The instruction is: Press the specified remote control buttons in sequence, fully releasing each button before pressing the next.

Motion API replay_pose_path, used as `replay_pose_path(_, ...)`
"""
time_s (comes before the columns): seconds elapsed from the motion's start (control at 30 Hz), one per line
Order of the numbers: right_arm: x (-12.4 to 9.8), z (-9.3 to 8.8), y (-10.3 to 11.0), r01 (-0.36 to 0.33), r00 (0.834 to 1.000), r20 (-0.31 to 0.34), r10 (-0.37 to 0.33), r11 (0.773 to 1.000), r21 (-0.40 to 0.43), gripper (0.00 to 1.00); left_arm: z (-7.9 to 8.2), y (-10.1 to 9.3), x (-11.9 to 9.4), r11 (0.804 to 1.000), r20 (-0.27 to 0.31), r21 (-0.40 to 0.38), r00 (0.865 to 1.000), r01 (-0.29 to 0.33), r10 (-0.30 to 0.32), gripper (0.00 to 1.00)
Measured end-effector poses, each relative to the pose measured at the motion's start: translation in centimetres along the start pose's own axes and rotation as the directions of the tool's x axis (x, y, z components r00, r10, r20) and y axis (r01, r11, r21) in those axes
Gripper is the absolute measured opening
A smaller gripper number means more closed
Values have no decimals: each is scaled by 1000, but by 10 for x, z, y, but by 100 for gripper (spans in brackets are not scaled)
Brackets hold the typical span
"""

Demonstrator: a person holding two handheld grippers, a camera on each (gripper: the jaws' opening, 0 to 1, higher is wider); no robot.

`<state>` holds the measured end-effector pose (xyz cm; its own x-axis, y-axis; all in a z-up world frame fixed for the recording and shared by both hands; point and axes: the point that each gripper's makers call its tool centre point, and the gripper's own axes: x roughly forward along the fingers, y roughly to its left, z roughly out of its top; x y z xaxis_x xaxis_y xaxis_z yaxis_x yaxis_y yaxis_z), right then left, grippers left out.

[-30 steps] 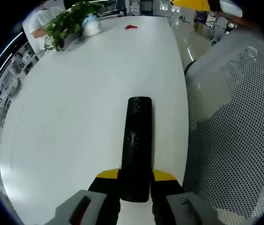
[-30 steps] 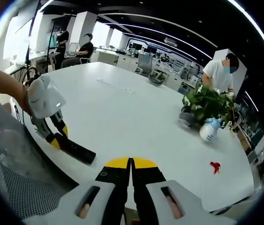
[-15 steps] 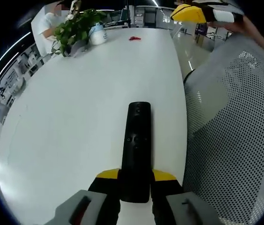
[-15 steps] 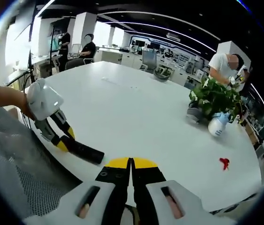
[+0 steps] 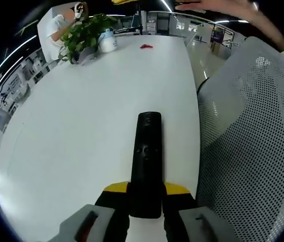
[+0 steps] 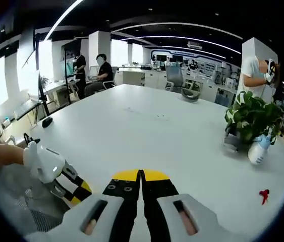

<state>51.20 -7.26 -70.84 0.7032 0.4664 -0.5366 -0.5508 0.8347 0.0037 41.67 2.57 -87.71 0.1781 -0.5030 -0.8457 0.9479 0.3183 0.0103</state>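
Left gripper view: the left tongs [image 5: 145, 194] pinch the near end of the black remote [image 5: 147, 161] above the white worktop [image 5: 81, 116].
Right gripper view: right tongs [image 6: 141, 187] pressed together, nothing between them, over the worktop; beyond the remote, far across, a potted plant [image 5: 83, 33], spray bottle [image 5: 107, 40] and small red item [image 5: 145, 46].

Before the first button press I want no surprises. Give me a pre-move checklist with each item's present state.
1. Remote gripped by left gripper: ok.
2. Remote's button face toward the camera: ok.
3. Right gripper shut, ready as a pressing tip: ok.
4. Right gripper over the remote: not ok; the remote isn't seen ahead of its tips.
5. Table bare around the remote: ok.
6. Which button goes first: cannot tell.
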Motion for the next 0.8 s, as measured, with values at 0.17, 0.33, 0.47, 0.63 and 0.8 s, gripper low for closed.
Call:
replay_pose_path(0.17,28,-24,5,-38,997,-65,41,998,42,0,1,1,0,1000,15,4,1000,5,-5,24)
replay_pose_path(0.33,40,-62,3,-28,988,-147,36,998,61,0,1,1,0,1000,30,6,999,12,-12,24)
replay_pose_path(0.47,40,-88,4,-25,972,-229,52,993,118,0,1,1,0,1000,36,11,999,20,-20,24)
replay_pose_path(0.63,46,-97,2,-27,966,-251,66,987,156,0,1,1,0,999,34,22,999,28,-29,24)
replay_pose_path(0.8,49,-105,8,-47,954,-288,88,988,147,0,1,1,0,999,39,34,998,40,-41,24)
